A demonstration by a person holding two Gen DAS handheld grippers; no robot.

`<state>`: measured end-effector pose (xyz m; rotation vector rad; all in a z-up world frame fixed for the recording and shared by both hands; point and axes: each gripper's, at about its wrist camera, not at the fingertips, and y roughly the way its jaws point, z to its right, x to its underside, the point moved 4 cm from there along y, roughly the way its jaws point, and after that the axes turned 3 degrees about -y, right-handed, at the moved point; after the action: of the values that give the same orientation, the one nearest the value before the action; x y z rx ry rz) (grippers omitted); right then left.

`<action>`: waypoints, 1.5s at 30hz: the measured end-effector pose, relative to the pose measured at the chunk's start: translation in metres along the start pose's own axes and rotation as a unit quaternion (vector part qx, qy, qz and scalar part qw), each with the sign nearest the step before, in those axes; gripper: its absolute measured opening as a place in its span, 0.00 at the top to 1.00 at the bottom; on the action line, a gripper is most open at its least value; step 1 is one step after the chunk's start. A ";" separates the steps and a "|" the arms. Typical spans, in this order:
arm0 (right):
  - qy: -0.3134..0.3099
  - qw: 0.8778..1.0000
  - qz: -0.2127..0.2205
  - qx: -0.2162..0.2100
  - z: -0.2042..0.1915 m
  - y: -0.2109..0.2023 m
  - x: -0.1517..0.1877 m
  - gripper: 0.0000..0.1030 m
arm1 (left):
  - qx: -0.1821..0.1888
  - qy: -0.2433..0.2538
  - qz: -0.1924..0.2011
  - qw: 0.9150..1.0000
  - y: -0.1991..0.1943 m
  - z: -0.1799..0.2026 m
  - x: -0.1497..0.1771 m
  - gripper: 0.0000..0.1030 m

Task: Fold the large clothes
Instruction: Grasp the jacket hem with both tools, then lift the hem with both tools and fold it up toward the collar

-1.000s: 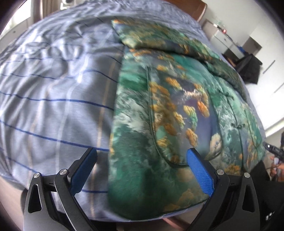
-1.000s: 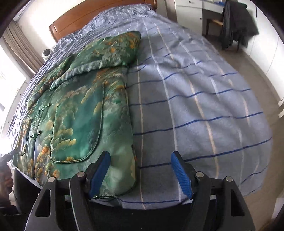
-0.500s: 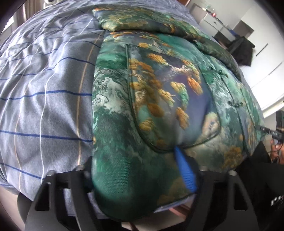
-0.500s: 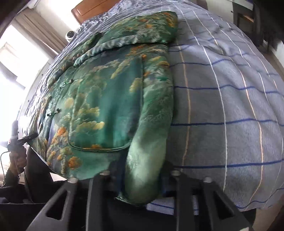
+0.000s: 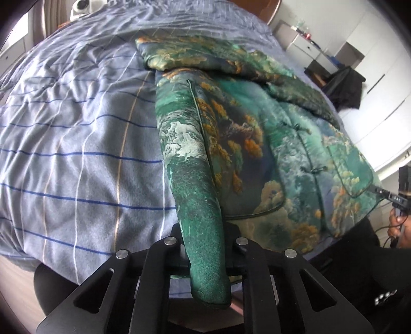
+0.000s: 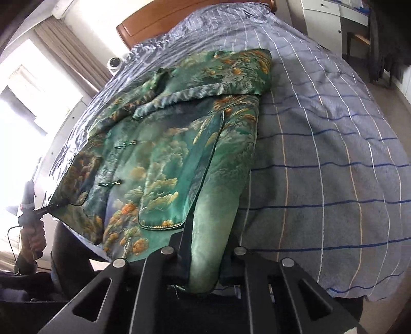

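A green padded jacket [image 5: 257, 144] with orange and white landscape print lies flat on the bed, sleeves folded across its top. My left gripper [image 5: 205, 246] is shut on the jacket's left bottom corner, the hem pinched up between the fingers. My right gripper [image 6: 205, 257] is shut on the jacket's [image 6: 167, 159] right bottom corner, the fabric bunched between the fingers. Both pinched corners are lifted slightly off the bed. The blue pads are hidden by the cloth.
The bed has a blue-grey striped cover [image 5: 77, 144] and a wooden headboard [image 6: 179, 23]. White cabinets [image 5: 308, 43] and a dark chair [image 5: 346, 87] stand to one side. The person's other hand with its gripper handle [image 6: 28, 205] shows at the edge.
Both grippers moved in over the jacket's bottom corners and closed from open onto the hem; the corners are now pinched and raised.
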<state>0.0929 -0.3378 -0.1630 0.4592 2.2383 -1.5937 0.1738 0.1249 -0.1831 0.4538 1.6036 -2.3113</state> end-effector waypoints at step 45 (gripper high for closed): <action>0.256 0.934 0.133 -0.212 0.087 0.088 -0.205 0.02 | 0.123 -0.121 0.055 0.984 0.011 -0.038 -0.196 0.09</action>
<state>0.3230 -0.4041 -0.1672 1.0900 2.6494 -0.8797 0.3597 0.1684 -0.1237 0.2922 1.1605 -2.3832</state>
